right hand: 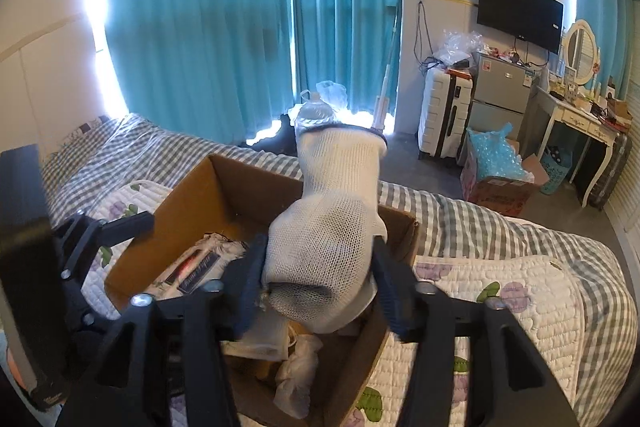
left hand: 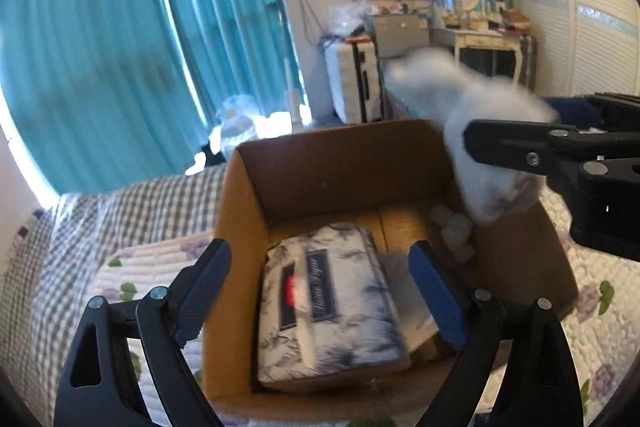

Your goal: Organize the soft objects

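Note:
An open cardboard box (left hand: 332, 143) (right hand: 240, 187) stands on the bed. A floral tissue pack (left hand: 328, 299) (right hand: 200, 267) lies flat inside it. My left gripper (left hand: 320, 251) hangs open just above the pack, its fingers either side of it and apart from it. One of its fingers (right hand: 128, 223) shows at the left of the right wrist view. A white mesh sock (right hand: 328, 239) (left hand: 492, 187) stands between the fingers of my right gripper (right hand: 320, 247) (left hand: 512, 123) over the box's right side. The sock looks blurred and loose, not squeezed. Small white soft lumps (left hand: 452, 227) (right hand: 296, 367) lie on the box floor.
The bed has a floral quilt (right hand: 500, 291) over a grey checked sheet (right hand: 460, 215). Teal curtains (right hand: 200, 27) hang behind it. Across the floor stand a white suitcase (right hand: 440, 115), a small fridge (right hand: 500, 91), a dressing table (right hand: 576, 119) and a box of blue packing (right hand: 496, 163).

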Demonstrator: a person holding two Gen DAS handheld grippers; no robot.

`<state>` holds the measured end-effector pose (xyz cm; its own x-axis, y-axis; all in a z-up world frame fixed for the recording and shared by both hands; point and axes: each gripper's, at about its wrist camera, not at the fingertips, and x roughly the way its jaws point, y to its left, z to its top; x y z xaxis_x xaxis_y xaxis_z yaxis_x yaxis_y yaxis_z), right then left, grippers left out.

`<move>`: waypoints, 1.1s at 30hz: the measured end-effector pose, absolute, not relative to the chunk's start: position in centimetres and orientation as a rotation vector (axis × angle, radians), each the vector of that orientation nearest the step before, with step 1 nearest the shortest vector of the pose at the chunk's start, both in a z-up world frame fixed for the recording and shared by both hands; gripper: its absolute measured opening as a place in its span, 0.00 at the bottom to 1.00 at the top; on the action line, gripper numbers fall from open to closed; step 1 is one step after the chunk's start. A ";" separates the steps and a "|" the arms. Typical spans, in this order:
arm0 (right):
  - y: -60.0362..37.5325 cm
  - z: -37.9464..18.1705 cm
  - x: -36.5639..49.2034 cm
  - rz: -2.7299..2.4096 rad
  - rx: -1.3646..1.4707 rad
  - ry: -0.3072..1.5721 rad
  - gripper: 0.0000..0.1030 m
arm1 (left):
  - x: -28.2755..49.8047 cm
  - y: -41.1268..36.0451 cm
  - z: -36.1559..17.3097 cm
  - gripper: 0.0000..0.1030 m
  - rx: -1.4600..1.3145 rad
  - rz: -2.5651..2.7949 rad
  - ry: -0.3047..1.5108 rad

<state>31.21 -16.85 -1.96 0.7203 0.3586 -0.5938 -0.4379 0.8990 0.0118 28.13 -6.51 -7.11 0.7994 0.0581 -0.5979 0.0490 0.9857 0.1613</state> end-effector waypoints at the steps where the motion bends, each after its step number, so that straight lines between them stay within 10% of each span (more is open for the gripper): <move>1: -17.1 -1.7 31.1 0.425 -0.116 0.612 0.81 | 28.0 -6.3 -6.9 0.89 0.174 0.005 0.642; 23: -20.6 13.4 10.5 0.329 -0.170 0.439 0.93 | 8.7 -0.8 9.4 1.00 0.142 0.050 0.331; 33: -19.3 11.5 4.1 0.344 -0.155 0.452 1.00 | 3.9 0.5 7.5 1.00 0.092 0.069 0.355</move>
<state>4.05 -19.28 11.55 0.8432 0.2907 -0.4522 -0.3588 0.9307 -0.0709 3.88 0.47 7.54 0.9355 0.0831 -0.3434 -0.0508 0.9935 0.1020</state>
